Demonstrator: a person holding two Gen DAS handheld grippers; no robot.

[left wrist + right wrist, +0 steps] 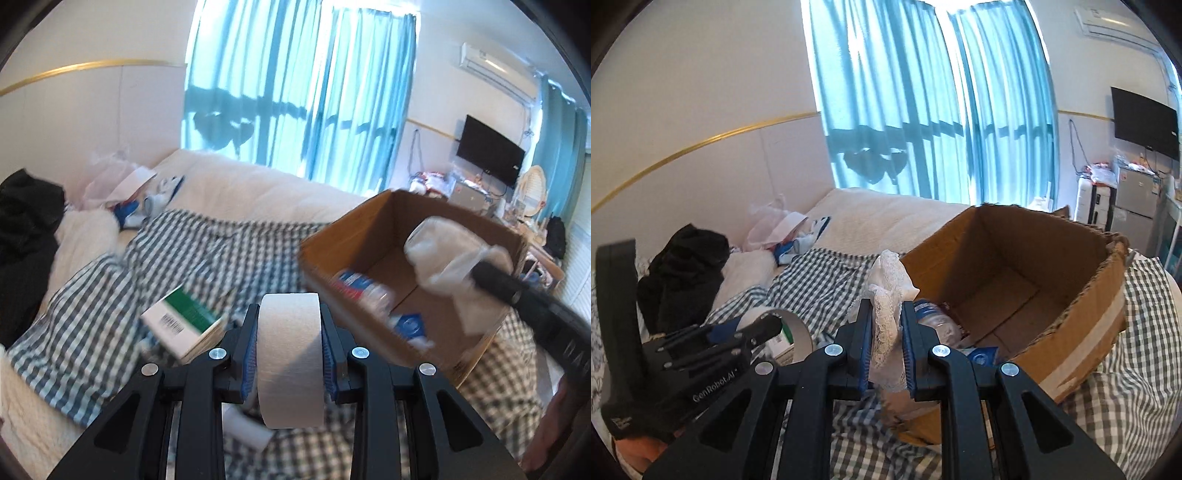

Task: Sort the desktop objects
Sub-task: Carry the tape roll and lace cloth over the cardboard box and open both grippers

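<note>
A: What is the biggest thing here?

B: The bed (pixel 258 192), with a white cover. A checked blue and white cloth (pixel 110 280) lies over it, and all the other things are on this cloth.

A: And after the bed?

B: The cardboard box (pixel 1082 317). It stands open on the checked cloth, at the right side in both views. At the near end of its floor lie a plastic bottle (pixel 934 317) and a small blue packet (pixel 982 356).

A: What is beside the box?

B: To its left, a green and white carton (pixel 177 325) rests tilted on the cloth. It is blurred, so I cannot read it.

A: Now the left claw (pixel 289 354)?

B: It is clamped on a roll of white tape (pixel 289 358). The roll stands on its edge between the two blue pads, raised above the cloth, just left of the box.

A: And the right claw (pixel 886 350)?

B: It is clamped on a white lace cloth (pixel 888 295). In the left wrist view this bundle hangs over the open box, near the far right wall. In the right wrist view the lace sticks up between the pads, in front of the near left corner of the box.
</note>
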